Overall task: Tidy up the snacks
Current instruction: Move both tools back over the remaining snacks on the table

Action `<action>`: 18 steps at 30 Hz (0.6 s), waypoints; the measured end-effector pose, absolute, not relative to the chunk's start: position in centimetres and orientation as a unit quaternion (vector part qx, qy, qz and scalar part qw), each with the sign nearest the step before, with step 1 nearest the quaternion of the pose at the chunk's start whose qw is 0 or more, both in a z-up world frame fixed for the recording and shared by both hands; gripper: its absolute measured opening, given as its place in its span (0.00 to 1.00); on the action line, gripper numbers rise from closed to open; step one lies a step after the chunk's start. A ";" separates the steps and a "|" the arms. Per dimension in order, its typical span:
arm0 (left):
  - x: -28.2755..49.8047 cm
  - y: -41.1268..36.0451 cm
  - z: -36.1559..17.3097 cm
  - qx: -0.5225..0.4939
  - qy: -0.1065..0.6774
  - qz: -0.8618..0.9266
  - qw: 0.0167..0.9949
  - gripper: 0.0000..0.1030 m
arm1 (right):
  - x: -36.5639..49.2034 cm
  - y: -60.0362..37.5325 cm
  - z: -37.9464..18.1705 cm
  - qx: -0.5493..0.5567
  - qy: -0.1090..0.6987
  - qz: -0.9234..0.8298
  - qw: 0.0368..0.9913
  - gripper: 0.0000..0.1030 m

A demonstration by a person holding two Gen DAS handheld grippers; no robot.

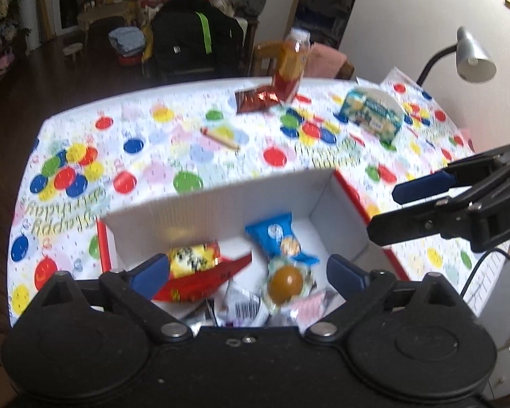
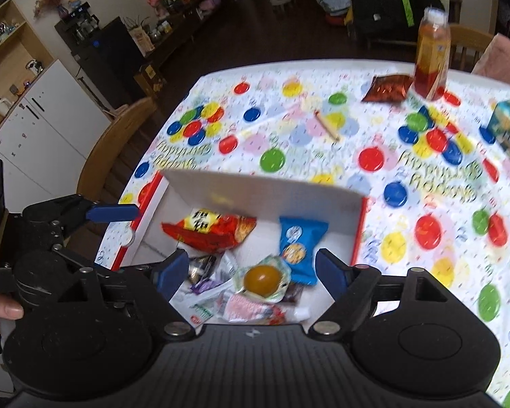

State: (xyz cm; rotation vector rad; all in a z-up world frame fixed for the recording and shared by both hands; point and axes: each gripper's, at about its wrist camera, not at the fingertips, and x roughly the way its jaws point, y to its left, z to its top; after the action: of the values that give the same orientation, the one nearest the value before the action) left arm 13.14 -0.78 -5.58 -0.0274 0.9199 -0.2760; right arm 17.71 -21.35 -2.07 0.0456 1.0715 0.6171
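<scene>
Both my grippers hang over the open box, jaws spread wide and holding nothing: the left gripper and the right gripper. Under my fingers lie one red chip bag, one blue cookie packet, one jelly cup and a heap of small wrappers I cannot count. Ahead of me, well beyond the box, four things wait on the tablecloth: one dark red foil packet touching one juice bottle, one thin stick snack, and one green carton off right. I judge the foil light, crinkly and slippery, best pinched at an edge seam; the bottle heavier and rigid, gripped mid-body.
</scene>
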 end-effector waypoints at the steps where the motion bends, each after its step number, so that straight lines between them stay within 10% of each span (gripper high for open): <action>1: 13.4 -0.9 -5.3 -0.013 0.436 -0.128 0.891 0.99 | 18.0 -21.6 -1.9 0.022 0.500 0.288 0.816 0.79; 18: 23.5 -2.5 -3.6 -0.036 0.413 -0.066 0.908 0.99 | 28.1 -25.3 -1.2 0.007 0.487 0.246 0.838 0.79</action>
State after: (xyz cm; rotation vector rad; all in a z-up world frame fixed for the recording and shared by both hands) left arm 23.52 -2.45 -3.56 -0.0746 0.8524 -0.1370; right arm 28.14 -25.30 -1.22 0.0145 1.0301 0.5200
